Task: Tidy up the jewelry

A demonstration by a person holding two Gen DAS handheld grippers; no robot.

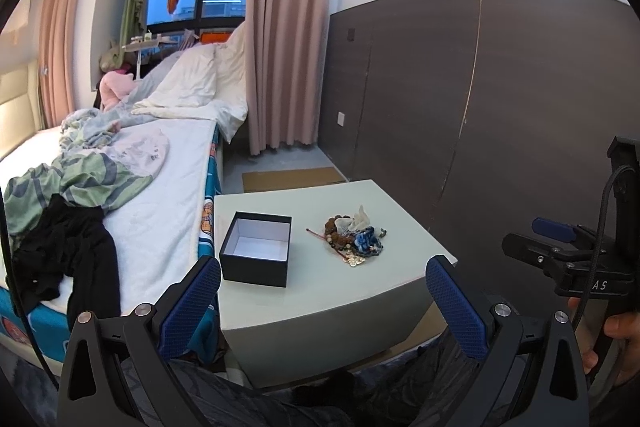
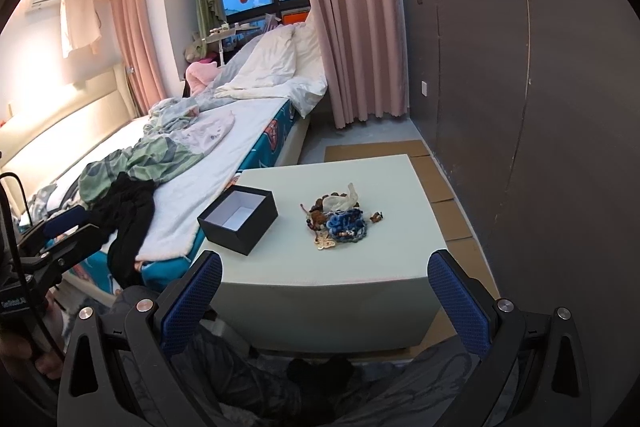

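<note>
A pile of jewelry [image 1: 356, 237], with brown beads, a blue flower piece and a white piece, lies on a pale table [image 1: 392, 279]. It also shows in the right wrist view [image 2: 340, 221]. A black open box [image 1: 256, 247] with a white empty inside stands left of the pile, and shows in the right wrist view [image 2: 239, 217] too. My left gripper [image 1: 324, 275] is open and empty, short of the table's near edge. My right gripper [image 2: 325, 271] is open and empty, also near the front edge. It appears from the side in the left wrist view [image 1: 560, 247].
A bed [image 1: 152, 203] with heaped clothes and bedding runs along the table's left side. A dark panelled wall [image 1: 500, 99] stands to the right. Pink curtains [image 1: 288, 27] hang behind. Cardboard sheets [image 2: 440, 183] lie on the floor around the table.
</note>
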